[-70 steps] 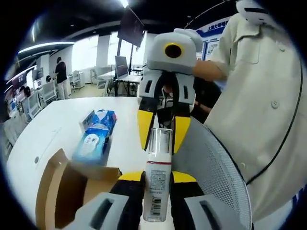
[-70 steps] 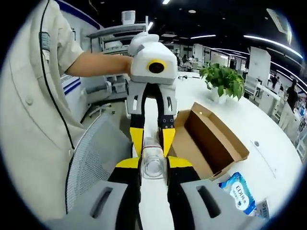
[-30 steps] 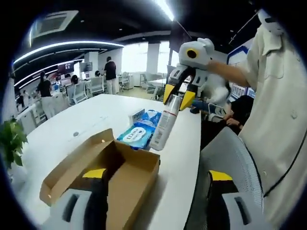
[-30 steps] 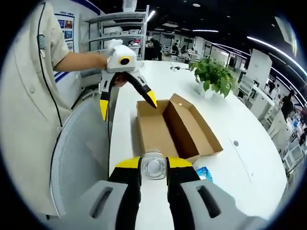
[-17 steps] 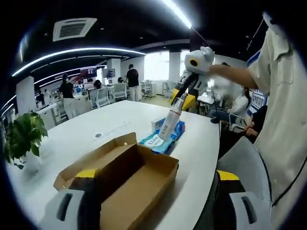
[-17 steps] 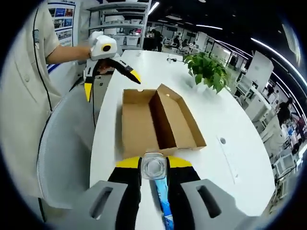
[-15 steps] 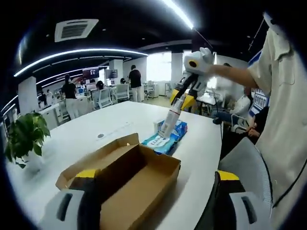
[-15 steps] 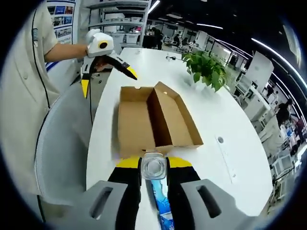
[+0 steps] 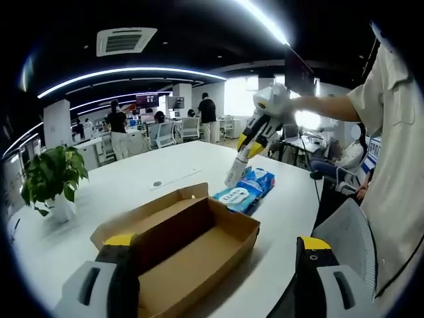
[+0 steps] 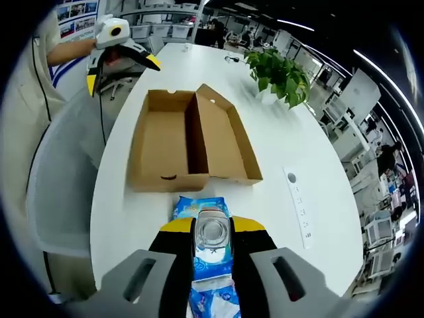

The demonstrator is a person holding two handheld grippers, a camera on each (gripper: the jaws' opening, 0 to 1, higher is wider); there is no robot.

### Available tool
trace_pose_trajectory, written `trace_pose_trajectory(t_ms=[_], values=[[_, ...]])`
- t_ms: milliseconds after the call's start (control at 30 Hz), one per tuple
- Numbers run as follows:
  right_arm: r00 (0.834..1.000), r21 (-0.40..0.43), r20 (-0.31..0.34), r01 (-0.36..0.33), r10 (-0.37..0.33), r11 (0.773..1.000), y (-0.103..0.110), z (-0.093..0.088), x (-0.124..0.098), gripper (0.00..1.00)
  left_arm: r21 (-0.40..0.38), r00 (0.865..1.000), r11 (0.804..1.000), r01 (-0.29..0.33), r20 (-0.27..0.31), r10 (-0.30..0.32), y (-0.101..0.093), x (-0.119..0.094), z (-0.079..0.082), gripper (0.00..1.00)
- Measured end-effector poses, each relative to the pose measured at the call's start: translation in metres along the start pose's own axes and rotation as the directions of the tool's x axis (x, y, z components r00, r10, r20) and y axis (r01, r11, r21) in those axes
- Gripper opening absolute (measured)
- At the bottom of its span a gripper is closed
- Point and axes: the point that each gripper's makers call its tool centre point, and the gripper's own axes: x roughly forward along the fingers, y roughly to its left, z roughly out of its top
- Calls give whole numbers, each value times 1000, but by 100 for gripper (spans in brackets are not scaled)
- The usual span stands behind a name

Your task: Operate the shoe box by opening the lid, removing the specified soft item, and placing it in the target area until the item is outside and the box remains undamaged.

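Our right gripper is clamped on a clear-capped bottle, held over the blue wipes pack beside the open shoe box. Our left gripper spreads wide. Pack lettering is unreadable.

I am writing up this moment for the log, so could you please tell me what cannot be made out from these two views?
- Right gripper view: the right gripper hides the clear-capped white bottle's body; only its cap shows.
- Right gripper view: the bottle covers the middle of the blue soft wipes pack.
- Left gripper view: the bottle's label is too small to read.
- Left gripper view: the open brown cardboard shoe box's near end is hidden behind the left gripper.
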Motion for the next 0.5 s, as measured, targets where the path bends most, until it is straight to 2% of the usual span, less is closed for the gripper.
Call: trace_pose_trajectory(t_ms=[333,500], values=[[996,-60,-88,-8,2,998,-34,-25,25,17,-28,999,999,-43,-2,43,3,-13,-9,100],[994,-58,-113,-16,10,998,-45,-34,36,17,-40,998,997,-59,-8,59,5,-19,-14,100]])
